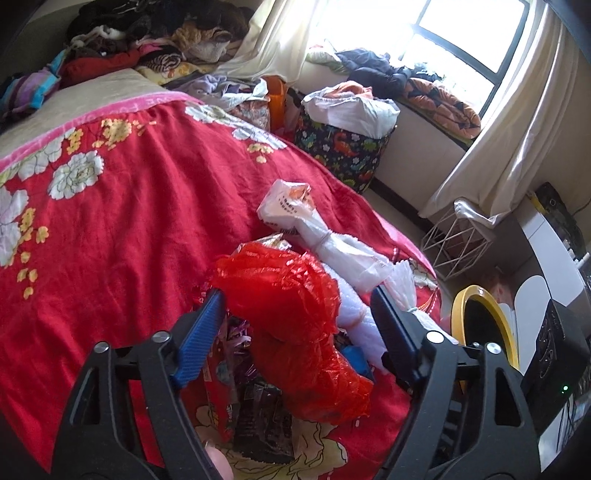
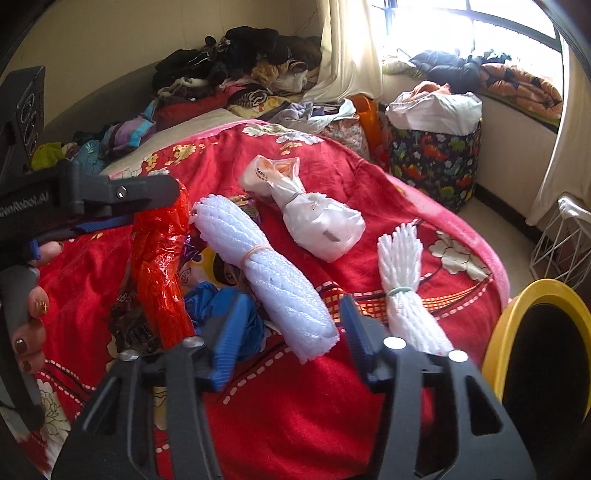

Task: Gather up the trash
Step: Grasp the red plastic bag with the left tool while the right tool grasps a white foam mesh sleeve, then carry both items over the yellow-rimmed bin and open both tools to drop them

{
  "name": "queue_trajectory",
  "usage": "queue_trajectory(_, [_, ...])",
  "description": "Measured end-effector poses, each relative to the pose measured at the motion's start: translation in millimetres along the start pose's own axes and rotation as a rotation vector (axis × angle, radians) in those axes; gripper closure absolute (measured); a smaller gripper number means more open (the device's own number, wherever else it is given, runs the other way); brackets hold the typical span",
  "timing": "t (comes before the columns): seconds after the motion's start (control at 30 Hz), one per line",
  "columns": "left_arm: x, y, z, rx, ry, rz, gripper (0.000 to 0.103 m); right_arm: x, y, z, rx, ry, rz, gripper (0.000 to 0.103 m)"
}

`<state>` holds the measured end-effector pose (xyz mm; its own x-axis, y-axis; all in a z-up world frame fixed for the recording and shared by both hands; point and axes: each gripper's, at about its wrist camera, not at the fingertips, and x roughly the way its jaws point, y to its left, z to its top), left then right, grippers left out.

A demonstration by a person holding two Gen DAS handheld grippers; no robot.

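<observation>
Trash lies on a red flowered bedspread [image 1: 129, 221]. My left gripper [image 1: 299, 306] is open, and a crumpled red mesh bag [image 1: 288, 314] sits between its fingers, touching the left blue pad. In the right wrist view that red bag [image 2: 159, 258] hangs below the left gripper's finger [image 2: 147, 192]. My right gripper [image 2: 291, 325] is open around the near end of a white foam net roll [image 2: 280, 277]. A smaller foam net bundle [image 2: 402, 266], a tied white plastic bag [image 2: 314, 221] and a blue bag [image 2: 207, 299] lie nearby. A yellow-rimmed bin [image 2: 539, 295] stands at the bed's right edge.
A dinosaur-print basket [image 1: 343, 151] full of laundry and a white wire basket [image 1: 458, 240] stand on the floor past the bed. Clothes are piled at the bed's head [image 1: 147, 29]. A black box [image 1: 554, 339] sits at the right. A hand [image 2: 37, 295] holds the left gripper.
</observation>
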<state>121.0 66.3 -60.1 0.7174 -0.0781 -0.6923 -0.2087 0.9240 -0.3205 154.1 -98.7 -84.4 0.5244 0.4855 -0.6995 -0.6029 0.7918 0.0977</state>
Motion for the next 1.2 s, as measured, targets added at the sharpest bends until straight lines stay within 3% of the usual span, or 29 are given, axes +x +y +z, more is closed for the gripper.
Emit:
queue_trajectory(0.1, [1.0, 0.3, -1.2, -0.018, 0.016, 0.002, 0.058, -1.1, 0.1, -1.7, 0.006, -0.003, 0.019, 0.087])
queue_trajectory(0.17, [-0.9, -2.2, -1.8, -0.012, 0.015, -0.011, 0.08, -6.9, -0.7, -2.7, 0.024, -0.023, 0.036, 0.087])
queue_trajectory(0.23, [-6.9, -7.4, -1.7, -0.001, -0.004, -0.023, 0.083, -14.0, 0.2, -3.4, 0.027, -0.056, 0.036, 0.088])
queue_trajectory(0.53, [-42.4, -28.7, 11.1, 0.034, -0.123, -0.095, 0.086, -56.7, -16.4, -4.9, 0.119, -0.179, -0.017, 0.088])
queue_trajectory(0.8, [-48.3, -67.3, 12.9, 0.098, -0.137, -0.151, 0.086, -93.8, -41.9, -14.2, 0.186, -0.263, -0.076, 0.088])
queue_trajectory(1.2, [-45.8, -128.8, 4.3, 0.177, -0.144, -0.228, 0.086, -137.0, -81.2, -39.1, 0.279, -0.311, -0.168, 0.088])
